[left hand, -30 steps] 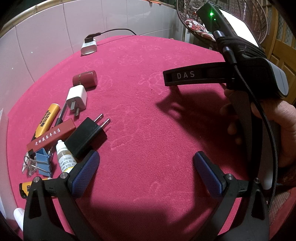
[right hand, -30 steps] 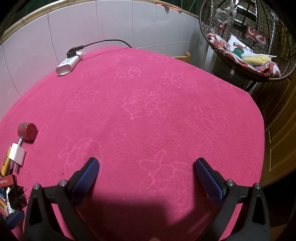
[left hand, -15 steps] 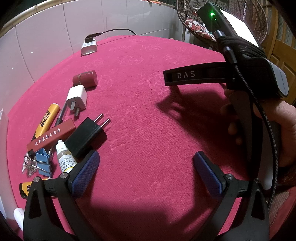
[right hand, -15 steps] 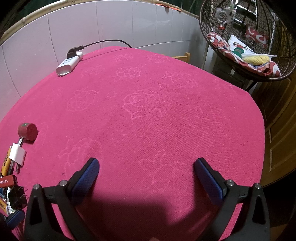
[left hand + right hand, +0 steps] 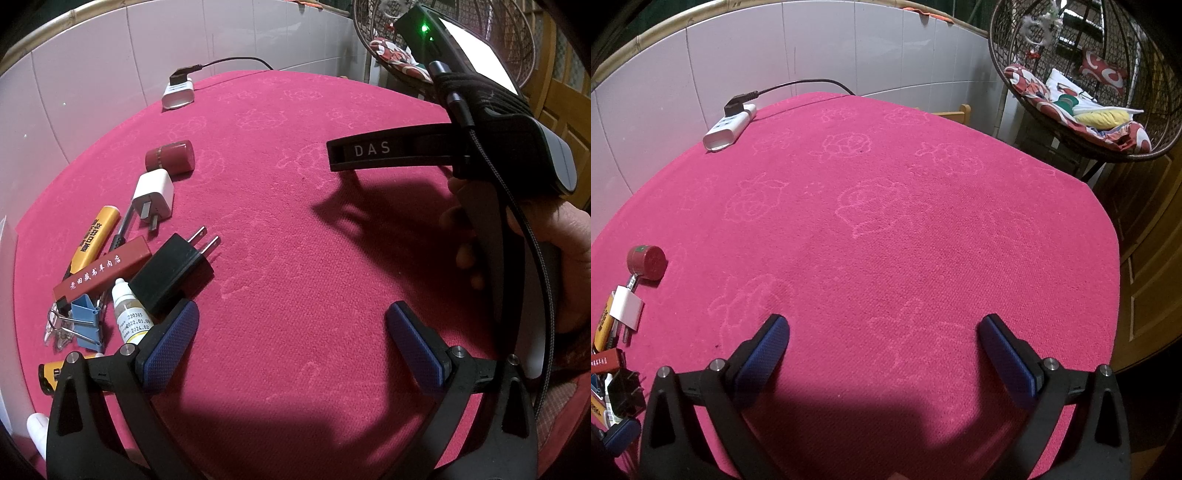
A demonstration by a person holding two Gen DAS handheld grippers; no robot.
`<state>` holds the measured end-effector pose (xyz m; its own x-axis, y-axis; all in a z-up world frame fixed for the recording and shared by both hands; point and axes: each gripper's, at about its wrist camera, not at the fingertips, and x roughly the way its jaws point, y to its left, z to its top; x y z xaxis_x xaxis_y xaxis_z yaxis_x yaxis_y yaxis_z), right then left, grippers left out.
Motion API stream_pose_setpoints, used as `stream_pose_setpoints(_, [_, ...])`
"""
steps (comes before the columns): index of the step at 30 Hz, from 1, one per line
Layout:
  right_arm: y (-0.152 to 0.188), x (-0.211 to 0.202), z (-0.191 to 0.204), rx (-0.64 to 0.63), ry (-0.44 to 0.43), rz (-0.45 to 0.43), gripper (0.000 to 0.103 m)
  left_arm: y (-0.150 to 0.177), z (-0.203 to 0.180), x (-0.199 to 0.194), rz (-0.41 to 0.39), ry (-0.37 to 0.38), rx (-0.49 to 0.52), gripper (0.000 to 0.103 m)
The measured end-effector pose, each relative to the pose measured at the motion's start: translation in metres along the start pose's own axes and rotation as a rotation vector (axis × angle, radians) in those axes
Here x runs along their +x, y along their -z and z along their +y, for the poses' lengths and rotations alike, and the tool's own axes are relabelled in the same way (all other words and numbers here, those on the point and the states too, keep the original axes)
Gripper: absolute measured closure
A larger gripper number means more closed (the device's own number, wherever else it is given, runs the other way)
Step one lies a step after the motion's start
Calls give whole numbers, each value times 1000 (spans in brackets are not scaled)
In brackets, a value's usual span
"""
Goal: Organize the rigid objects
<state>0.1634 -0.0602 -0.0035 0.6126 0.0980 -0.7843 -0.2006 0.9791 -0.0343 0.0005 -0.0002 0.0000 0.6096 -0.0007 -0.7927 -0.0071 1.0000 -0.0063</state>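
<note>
We see a round table under a pink-red cloth [image 5: 886,240], viewed from two handheld grippers. Our left gripper [image 5: 291,332] hangs just above the cloth with its blue-padded fingers spread wide and nothing between them. Our right gripper [image 5: 882,347] is likewise spread and empty, over bare cloth well apart from the clutter.

The rigid objects lie in a loose heap at the table's left edge: a black plug adapter [image 5: 173,277] with its prongs pointing to the table's middle, a small white dropper bottle [image 5: 129,317] touching its side, a dark red box with white lettering [image 5: 99,273], a white charger [image 5: 153,195], a dark red cylinder [image 5: 170,157], a yellow tube [image 5: 96,236] and a blue binder clip [image 5: 86,321].

The adapter sits just ahead of the left finger [image 5: 170,339], so it seems the likely first pick. To take it well, we would swing left, straddle its flat sides (not the prongs), and avoid nudging the bottle beside it.
</note>
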Motion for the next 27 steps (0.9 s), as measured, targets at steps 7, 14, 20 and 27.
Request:
stream_pose_setpoints(7, [-1,-3,-10,18,-99,-19,0,-5,2,-35,-85,89,-26,0])
stream_pose_setpoints(14, [-13,-48,-31,100,-318,-178,0,-5,42,-166,-429,100,-160,0])
stream_pose_setpoints(20, [-12,-101,-21,24,-549,-447,0,40,76,-265,-683,-58,-209,0])
stream_pose_setpoints(27, [9,-123,26,-197,-725,-445,0,75,87,-232,-540,-162,-422,0])
